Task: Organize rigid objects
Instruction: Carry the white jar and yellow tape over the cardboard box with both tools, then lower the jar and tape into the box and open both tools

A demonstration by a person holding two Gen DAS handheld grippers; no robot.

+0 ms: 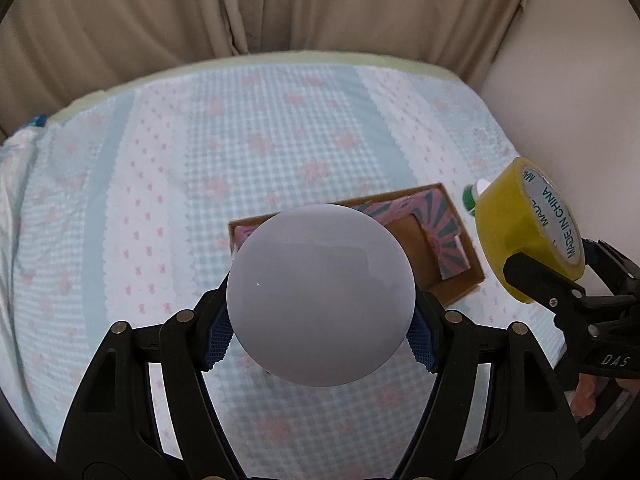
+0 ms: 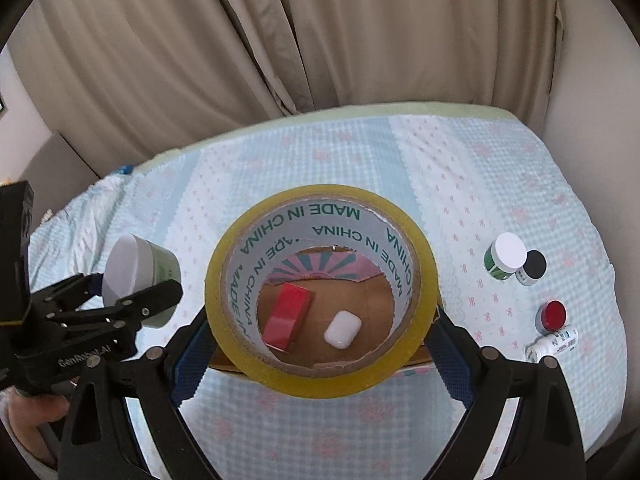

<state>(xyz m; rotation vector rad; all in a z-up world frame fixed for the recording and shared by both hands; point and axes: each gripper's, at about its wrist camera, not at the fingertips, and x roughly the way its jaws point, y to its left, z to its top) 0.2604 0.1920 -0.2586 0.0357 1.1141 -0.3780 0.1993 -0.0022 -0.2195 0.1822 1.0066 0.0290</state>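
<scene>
- The right claw (image 2: 320, 344) grips a yellow roll of clear packing tape with a printed cardboard core (image 2: 320, 284), one pad pressed on each side, the hole of the roll facing the camera.
- The left claw (image 1: 320, 320) is closed on a round jar with a white lid and pale green body (image 1: 320, 296), held in the air.
- The key relation: the open cardboard box with a pink and teal patterned lining (image 2: 352, 300) lies straight ahead and below the tape (one sees its floor through the hole), so I judge the right hand is nearer to it.
- Inside the box lie a red rectangular block (image 2: 287, 318) and a white earbud case (image 2: 342, 329), apart from each other.
- On the checked blue cloth of the desk (image 2: 520, 184), well to the right, stand a white-capped green bottle (image 2: 506, 255), a black-capped bottle (image 2: 533, 266) touching it, a red-lidded jar (image 2: 553, 314) and a white bottle lying on its side (image 2: 552, 344).
- The left claw with the jar hangs just beside the box and could get in the way.
</scene>
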